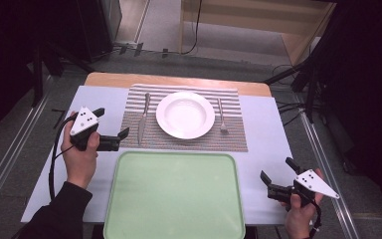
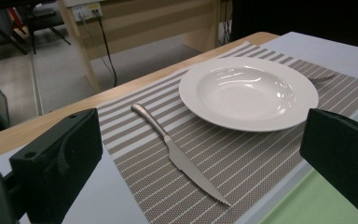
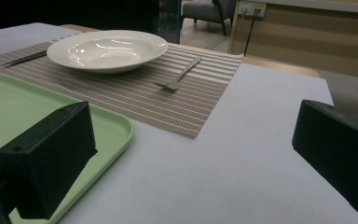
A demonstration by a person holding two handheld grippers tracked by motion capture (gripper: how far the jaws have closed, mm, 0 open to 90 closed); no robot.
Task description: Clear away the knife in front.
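high view puts the white plate (image 1: 185, 114) at the middle of the striped placemat (image 1: 189, 142), and everything else is best told from that plate. the knife (image 1: 143, 119) lies just to the plate's left on the mat, apart from the rim, and the fork (image 1: 221, 117) lies just to its right, likewise clear of it. the green tray (image 1: 174, 194) sits on the near side of the plate, off the mat, on the pale surface (image 1: 268, 129), and nothing lies in it.

the left claw (image 1: 113, 127) hangs to the left of the plate, near the knife's blade end and pointing toward it. its jaws stand wide apart with nothing between them; the left gripper view shows the knife (image 2: 179, 156) lying in the gap ahead, untouched. the right claw (image 1: 277, 173) is well away from the plate, down by the tray's right edge over bare surface, also spread wide and holding nothing; the fork (image 3: 177, 77) lies well ahead of it in the right gripper view.

as a judgement, the work looks to be clearing the setting into the tray, and it is at its very start: plate, knife and fork all rest on the mat. the knife seems the first piece to go, and plate and fork would be left after it.
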